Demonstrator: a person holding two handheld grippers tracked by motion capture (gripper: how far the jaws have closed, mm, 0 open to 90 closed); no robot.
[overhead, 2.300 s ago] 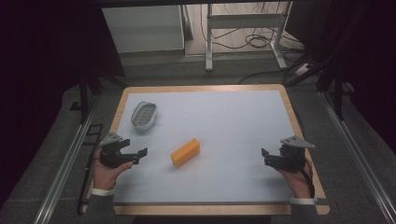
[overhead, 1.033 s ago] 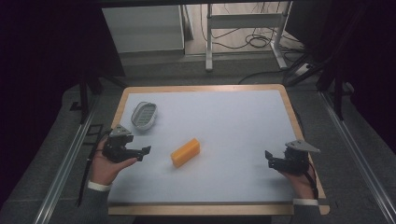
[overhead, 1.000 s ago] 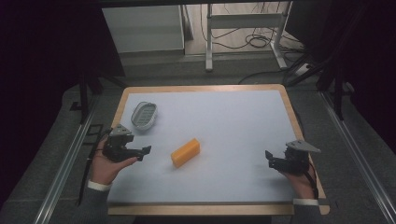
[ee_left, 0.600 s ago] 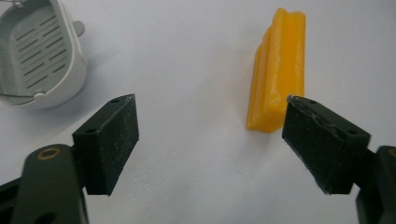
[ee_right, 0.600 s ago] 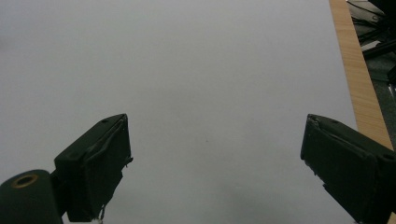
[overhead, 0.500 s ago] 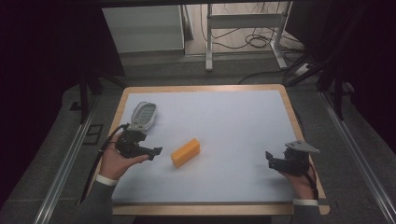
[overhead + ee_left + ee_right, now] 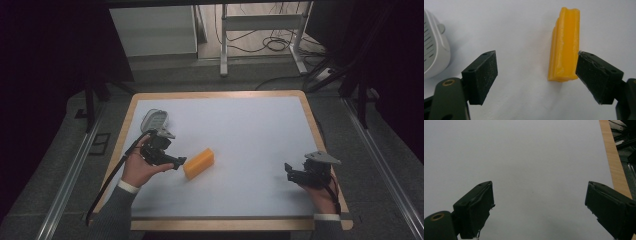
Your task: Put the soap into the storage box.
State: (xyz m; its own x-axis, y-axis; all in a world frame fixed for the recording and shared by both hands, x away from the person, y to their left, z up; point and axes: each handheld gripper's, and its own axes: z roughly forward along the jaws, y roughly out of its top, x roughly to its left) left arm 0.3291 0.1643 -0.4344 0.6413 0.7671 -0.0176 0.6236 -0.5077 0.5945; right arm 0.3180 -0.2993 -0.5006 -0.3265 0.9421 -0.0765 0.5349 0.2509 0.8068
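Reaching with my left gripper [image 7: 176, 161] toward the orange block [image 7: 199, 163], I am holding its jaws wide apart so they can straddle the block's narrow width. In the left gripper view the block [image 7: 564, 45] is lying at centre right, its near end just beside the right-hand jaw and not yet between the two; nothing is clamped. The block is resting flat on the white mat [image 7: 240, 130], left of centre in the high view, lengthwise toward upper right. A white slotted dish [image 7: 154, 119] is sitting at the upper left of the mat, behind my left hand [image 7: 140, 167], apparently clear of the approach. My right gripper [image 7: 295, 172] is waiting at lower right, jaws likewise spread over bare mat [image 7: 529, 165], probably parked out of the way. Judging from this, the next move calls for shifting the left gripper sideways to centre the block.
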